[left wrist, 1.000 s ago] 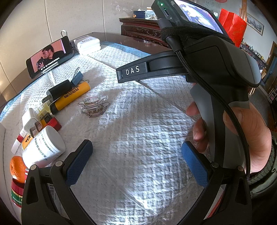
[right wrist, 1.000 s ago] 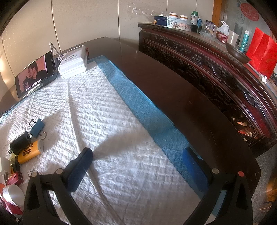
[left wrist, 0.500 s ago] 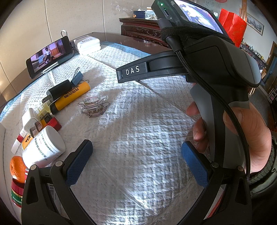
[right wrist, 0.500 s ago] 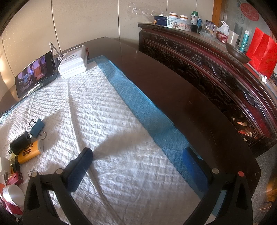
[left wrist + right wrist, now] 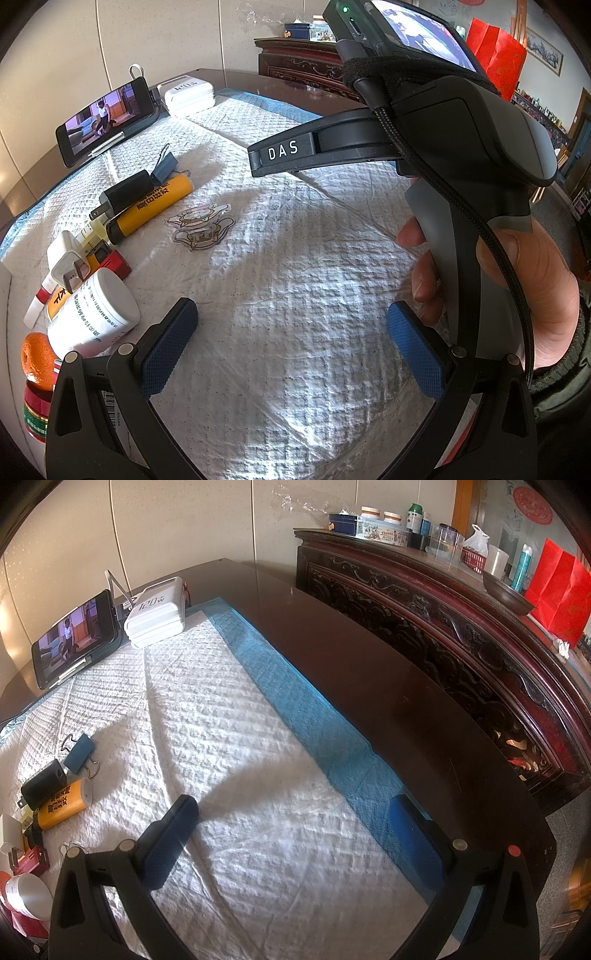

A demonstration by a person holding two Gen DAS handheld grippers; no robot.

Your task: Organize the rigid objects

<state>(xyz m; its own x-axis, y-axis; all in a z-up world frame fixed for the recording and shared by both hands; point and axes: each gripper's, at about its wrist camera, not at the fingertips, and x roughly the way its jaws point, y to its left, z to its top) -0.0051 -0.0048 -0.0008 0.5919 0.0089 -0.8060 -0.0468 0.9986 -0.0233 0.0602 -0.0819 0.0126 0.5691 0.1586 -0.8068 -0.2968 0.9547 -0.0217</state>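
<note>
1. The rigid objects are lying in a loose cluster along the left edge of the white pad [image 5: 295, 295]: a white pill bottle [image 5: 92, 314] on its side, an orange tube [image 5: 151, 210], a black plug adapter [image 5: 125, 194] resting against that tube, a white charger [image 5: 68, 260], a blue binder clip [image 5: 166, 171], an orange fruit [image 5: 37, 356] and a clear acrylic charm [image 5: 201, 227] lying a little apart.
2. The pill bottle is looking light and stiff but smooth and round, so it is likely to roll; taking it across the body, near the middle, seems safest.
3. The orange tube is likely to slip too, and the adapter leaning on it may shift when either one is lifted.
4. The flat charm is offering almost no edge to pinch, so it is probably the hardest piece.
5. The left gripper [image 5: 291, 347] is hovering above bare pad with its jaws spread wide, holding nothing, just beside the bottle.
6. The right gripper [image 5: 295, 834] is also standing wide and empty over the pad's blue border, well apart from the cluster.
7. A hand [image 5: 517, 295] is gripping the right gripper's handle, over the dark desk [image 5: 369, 683].
</note>
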